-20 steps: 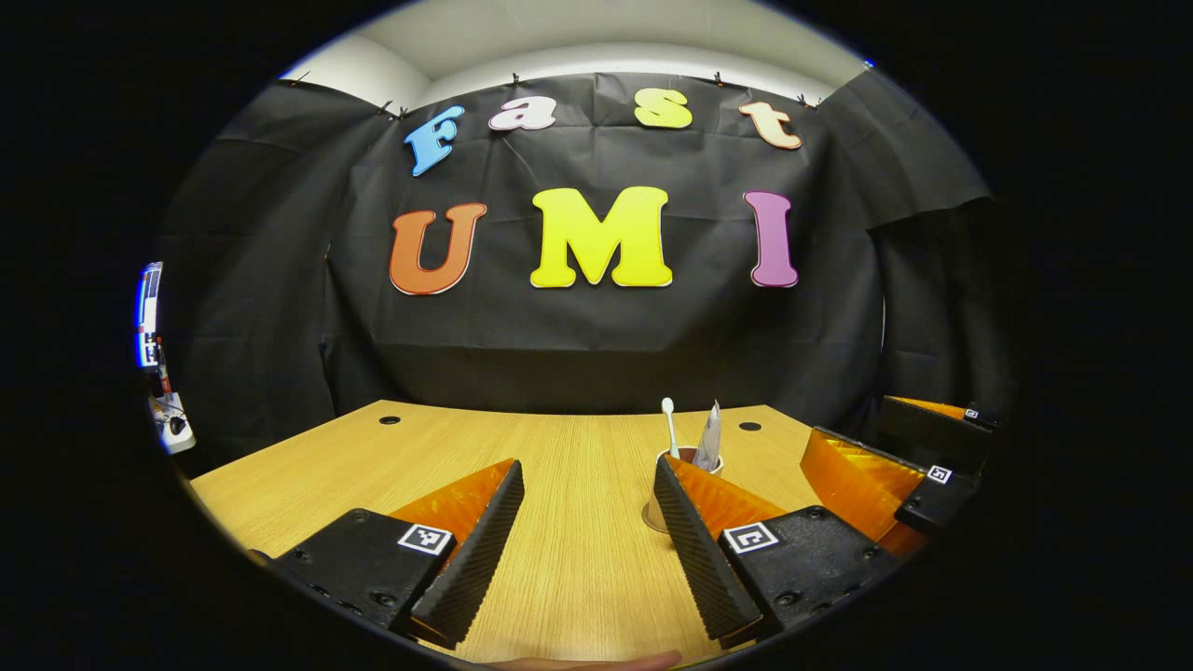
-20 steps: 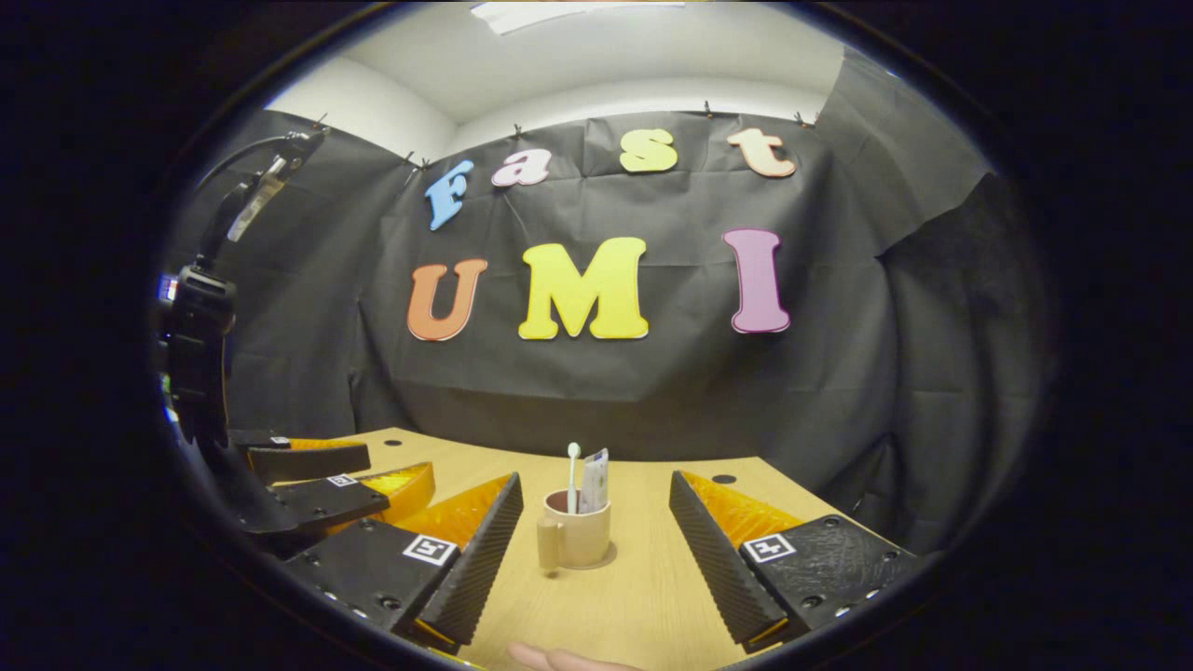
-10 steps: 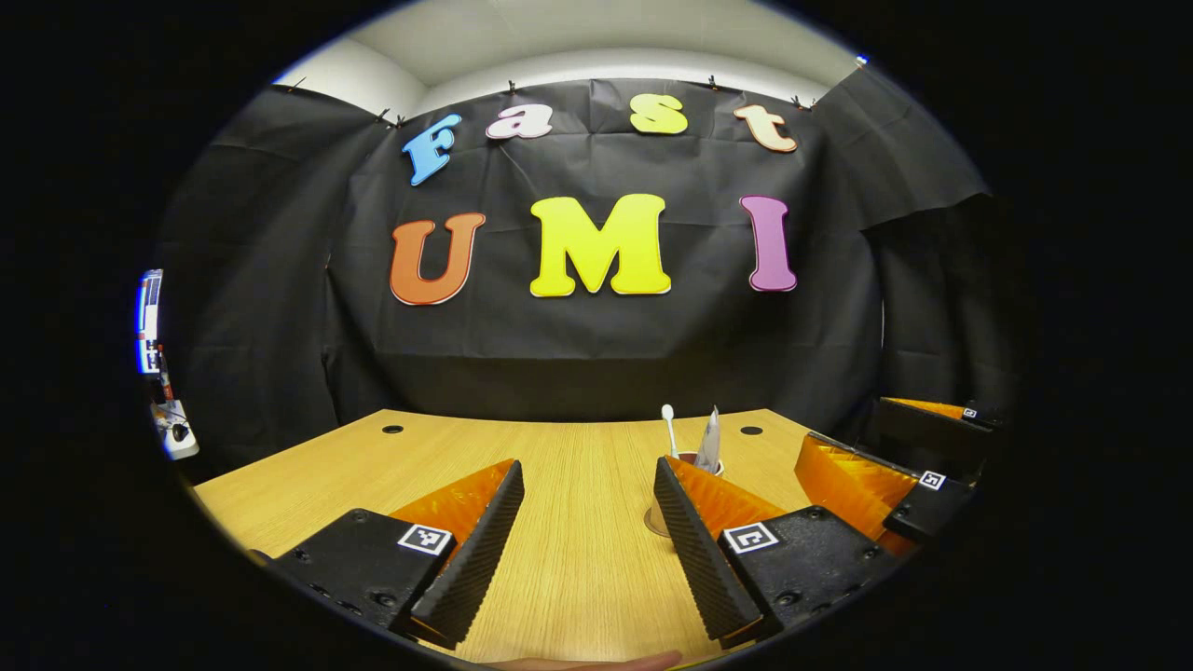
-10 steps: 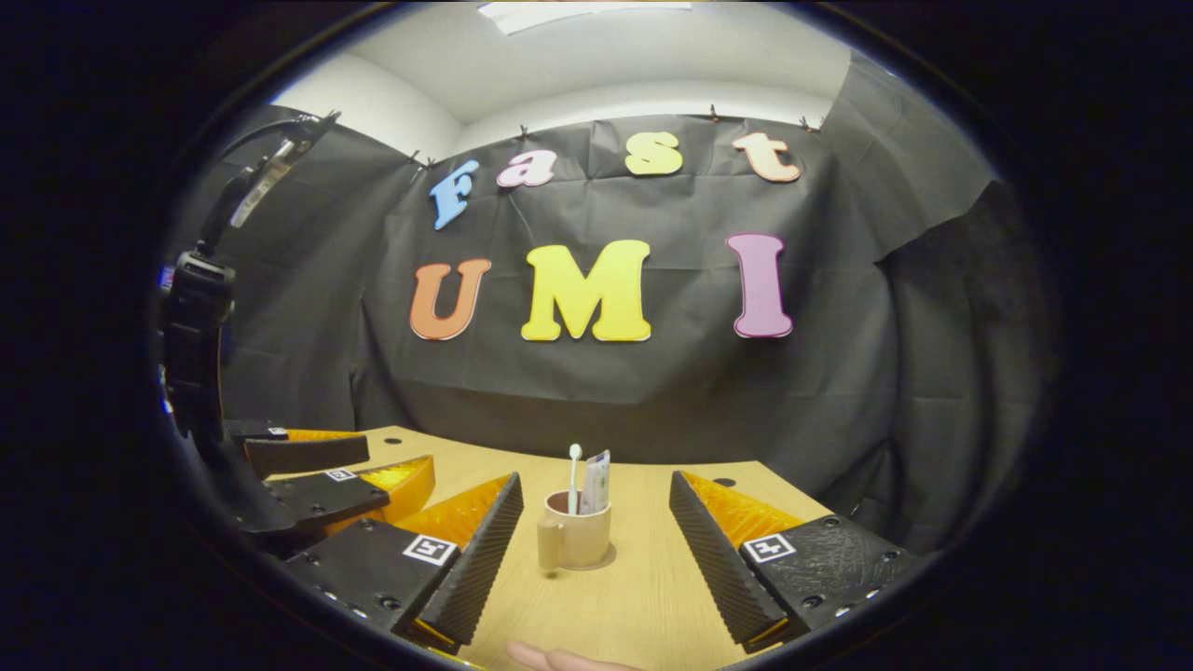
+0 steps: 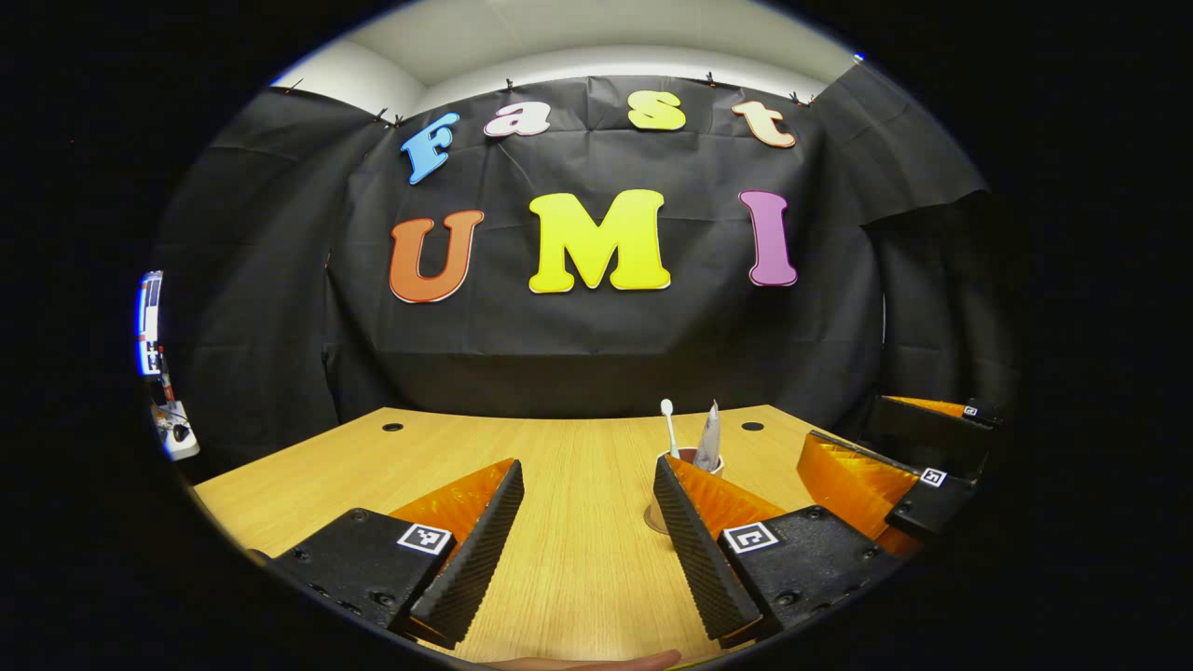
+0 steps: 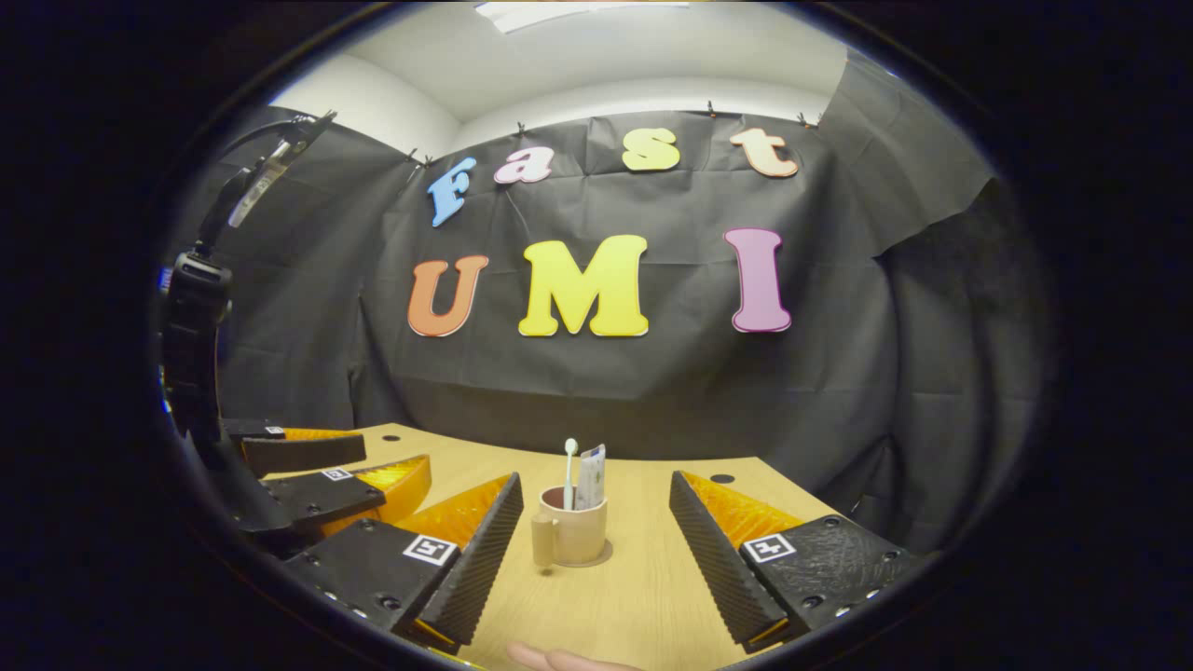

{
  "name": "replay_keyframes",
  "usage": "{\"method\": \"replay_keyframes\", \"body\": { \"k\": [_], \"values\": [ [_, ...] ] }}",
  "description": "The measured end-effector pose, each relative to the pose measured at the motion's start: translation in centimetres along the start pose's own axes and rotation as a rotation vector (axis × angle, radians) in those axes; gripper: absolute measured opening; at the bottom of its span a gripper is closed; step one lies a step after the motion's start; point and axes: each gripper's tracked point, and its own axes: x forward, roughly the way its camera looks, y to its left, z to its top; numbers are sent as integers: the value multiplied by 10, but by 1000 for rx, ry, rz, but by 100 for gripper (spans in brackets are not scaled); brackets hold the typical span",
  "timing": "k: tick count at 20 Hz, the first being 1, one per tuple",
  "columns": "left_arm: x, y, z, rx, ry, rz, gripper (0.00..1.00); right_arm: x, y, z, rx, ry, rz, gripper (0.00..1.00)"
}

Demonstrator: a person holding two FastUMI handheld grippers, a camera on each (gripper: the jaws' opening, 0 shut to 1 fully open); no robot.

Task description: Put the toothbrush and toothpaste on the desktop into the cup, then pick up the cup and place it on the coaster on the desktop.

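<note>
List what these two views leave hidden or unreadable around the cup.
- Cup, left gripper view: mostly hidden behind the left gripper's own finger.
- Coaster, right gripper view: just a thin rim shows under the cup; shape unclear.
- Toothpaste and toothbrush: lower parts hidden inside the cup.
- Toothpaste print: too small to read.

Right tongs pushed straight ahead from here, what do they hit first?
Most likely the cup, standing on the coaster dead ahead between the open right tongs, toothbrush and toothpaste inside. Depth is hard to judge.
</note>
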Motion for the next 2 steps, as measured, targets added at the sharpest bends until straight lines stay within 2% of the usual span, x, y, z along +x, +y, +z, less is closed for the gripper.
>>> {"method": "replay_keyframes", "body": {
  "k": [2],
  "values": [
    [-1,-2,2,-7,-16,16,90,-2,-7,-2,12,-9,7,95]
  ]
}}
